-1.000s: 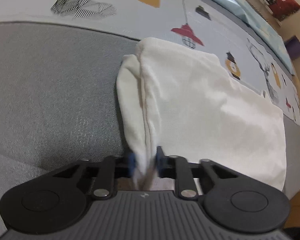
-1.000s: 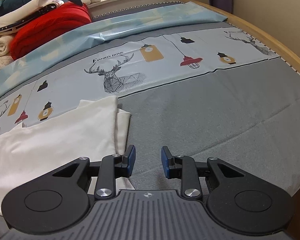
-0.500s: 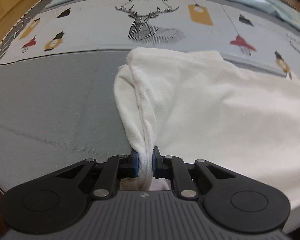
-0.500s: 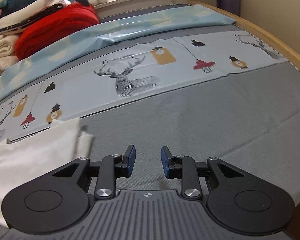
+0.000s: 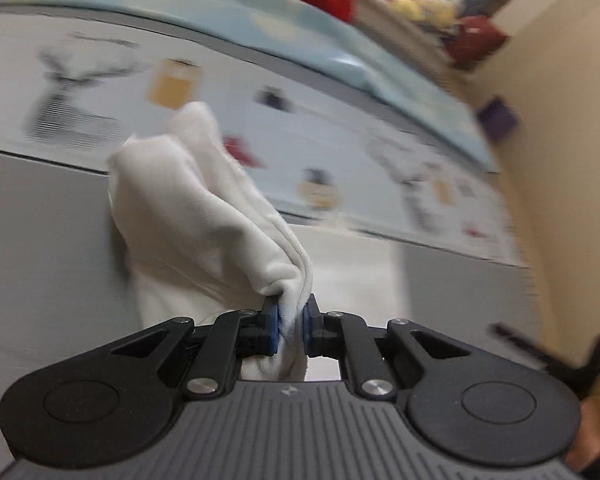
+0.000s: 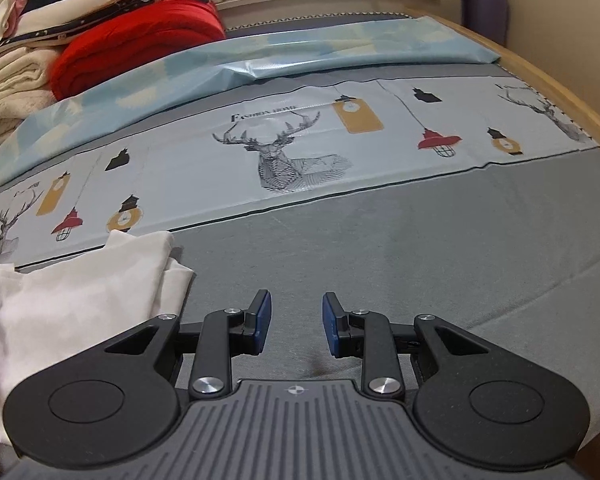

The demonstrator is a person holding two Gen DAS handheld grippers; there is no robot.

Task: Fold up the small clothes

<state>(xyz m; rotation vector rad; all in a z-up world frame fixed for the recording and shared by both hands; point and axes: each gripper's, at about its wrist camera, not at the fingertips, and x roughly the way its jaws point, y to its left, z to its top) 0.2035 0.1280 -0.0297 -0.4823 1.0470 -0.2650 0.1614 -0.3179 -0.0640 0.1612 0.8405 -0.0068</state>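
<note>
One bunched hem of the white garment [image 5: 204, 216] is sitting clamped in the left gripper [image 5: 291, 320] at lower centre, possibly slipping as folds bulge unevenly, while the right gripper [image 6: 296, 320] is hanging apart, gripping nothing.

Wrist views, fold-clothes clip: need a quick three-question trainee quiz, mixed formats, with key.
1. True or false: the right gripper holds the white garment.
2. Multiple choice: what is pinched in the left gripper? A) the red blanket B) a bunched edge of the white garment C) nothing
3. Fill in: in the right wrist view, the white garment lies to the ____ of the right gripper, on the grey bed cover.

Key: 1 false, its jaws stand apart with nothing between them; 2 B; 3 left.
</note>
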